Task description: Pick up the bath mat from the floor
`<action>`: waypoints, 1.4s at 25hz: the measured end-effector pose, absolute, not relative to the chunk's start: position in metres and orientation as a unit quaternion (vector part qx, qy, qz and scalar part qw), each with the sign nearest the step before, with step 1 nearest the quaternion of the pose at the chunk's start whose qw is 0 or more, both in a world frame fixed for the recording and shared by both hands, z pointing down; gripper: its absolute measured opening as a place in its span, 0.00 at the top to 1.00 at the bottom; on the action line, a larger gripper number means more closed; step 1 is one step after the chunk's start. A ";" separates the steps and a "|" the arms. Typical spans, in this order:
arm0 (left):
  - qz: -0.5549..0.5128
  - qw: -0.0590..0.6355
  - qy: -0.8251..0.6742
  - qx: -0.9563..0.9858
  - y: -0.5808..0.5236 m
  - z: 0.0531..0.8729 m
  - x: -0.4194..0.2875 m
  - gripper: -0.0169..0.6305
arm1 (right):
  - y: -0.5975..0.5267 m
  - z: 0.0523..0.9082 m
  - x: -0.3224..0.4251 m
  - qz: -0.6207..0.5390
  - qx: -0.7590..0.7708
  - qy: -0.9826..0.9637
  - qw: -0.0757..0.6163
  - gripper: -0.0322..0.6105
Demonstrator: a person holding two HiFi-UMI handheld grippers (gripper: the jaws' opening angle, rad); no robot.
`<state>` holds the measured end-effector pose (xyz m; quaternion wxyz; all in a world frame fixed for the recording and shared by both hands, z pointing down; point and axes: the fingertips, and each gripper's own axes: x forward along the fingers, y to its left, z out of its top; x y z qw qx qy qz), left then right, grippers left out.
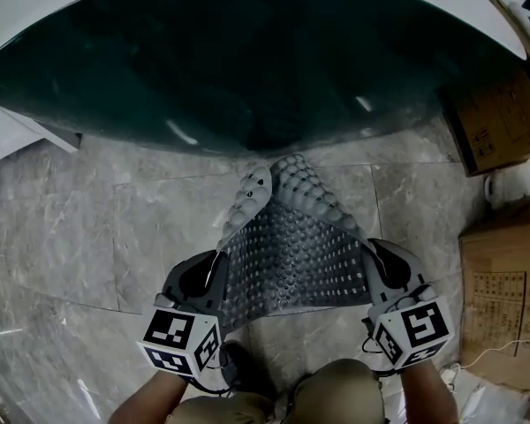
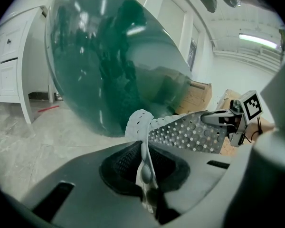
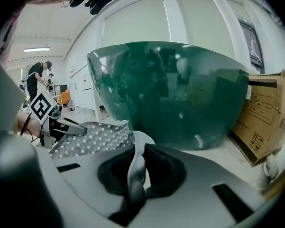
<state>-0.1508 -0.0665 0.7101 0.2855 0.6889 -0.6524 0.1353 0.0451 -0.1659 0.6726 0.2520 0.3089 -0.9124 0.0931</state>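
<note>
- Grips 2 near corners of bath mat with left gripper and right gripper, jaws clamped tight.
- Hangs between them, far end curled beside green tub.
- Raise both evenly, mat taut.

The tub stands on the floor. The bath mat is just in front of the tub, with its far end close to the tub's bottom. The left gripper pinches the mat's near left corner. The right gripper pinches its near right corner. A cabinet is left of the tub. One box sits right of the tub, with another box in front of it.
</note>
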 end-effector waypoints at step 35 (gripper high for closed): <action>0.156 0.286 -0.655 0.682 -0.061 0.624 -0.144 0.92 | -0.128 0.595 -0.033 0.116 0.249 -0.935 0.227 0.91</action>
